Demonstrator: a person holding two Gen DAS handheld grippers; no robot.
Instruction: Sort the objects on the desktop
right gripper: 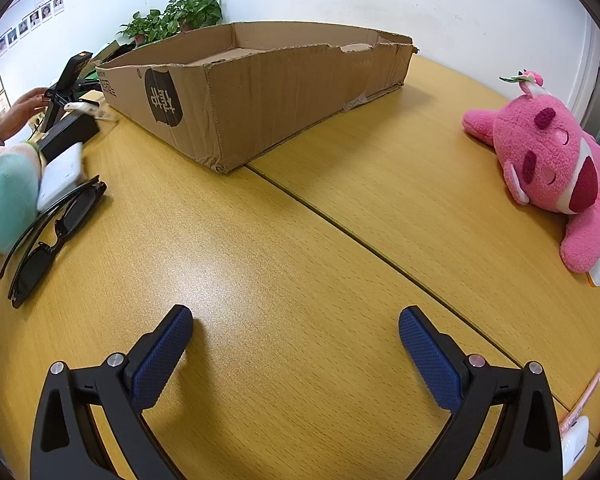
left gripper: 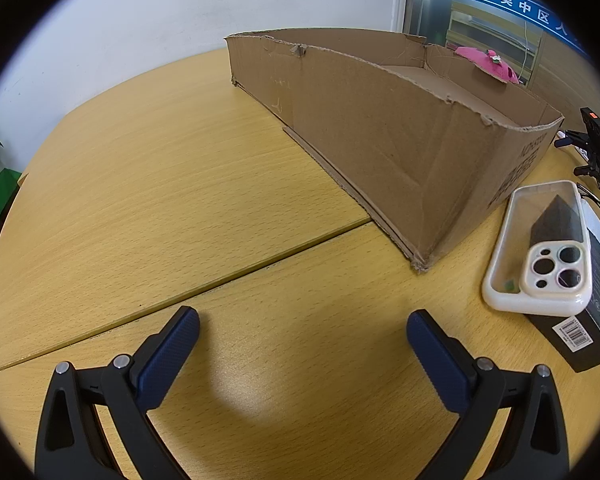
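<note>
Both of my tools are empty, fingers spread wide over bare worktop (right gripper: 284,248). Left hand-held gripper (left gripper: 303,322): phone case (left gripper: 540,248) sits at right of frame on a black box (left gripper: 592,320), long axis running away from me, w/ the cardboard box (left gripper: 380,120) up-centre just beyond it. Right hand-held gripper (right gripper: 296,320): sunglasses (right gripper: 56,236) lie at left edge, pink plush (right gripper: 552,160) at right, both well apart from the fingers. I'd judge left tool is nearer the case, so that's prob. the first pick, approaching rightward.
</note>
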